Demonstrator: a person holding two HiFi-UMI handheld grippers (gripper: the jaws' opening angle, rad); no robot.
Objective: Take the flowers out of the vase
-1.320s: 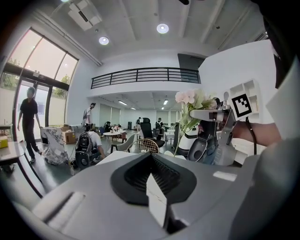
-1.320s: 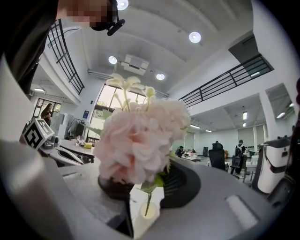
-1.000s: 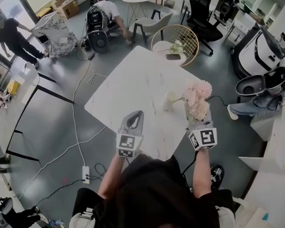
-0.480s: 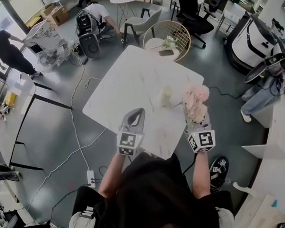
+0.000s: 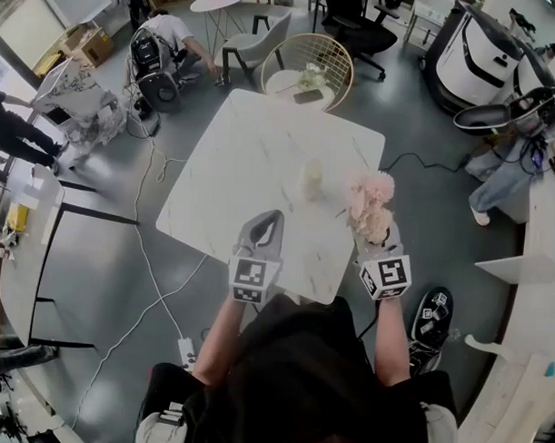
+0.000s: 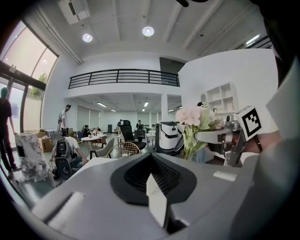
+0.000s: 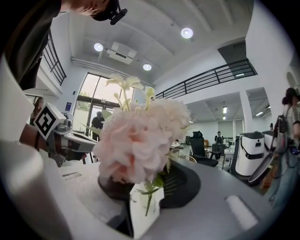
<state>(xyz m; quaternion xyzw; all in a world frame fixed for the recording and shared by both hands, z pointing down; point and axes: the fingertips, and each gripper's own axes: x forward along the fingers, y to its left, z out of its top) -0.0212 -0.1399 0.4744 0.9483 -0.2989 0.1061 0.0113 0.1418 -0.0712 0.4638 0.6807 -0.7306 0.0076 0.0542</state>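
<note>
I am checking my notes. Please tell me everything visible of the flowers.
The flowers are a pale pink, soft-looking bunch with a few whitish buds, green stems and leaves. They stand roughly upright, their stems pinched in the right gripper, near the right edge of the table and apart from the vase.
</note>
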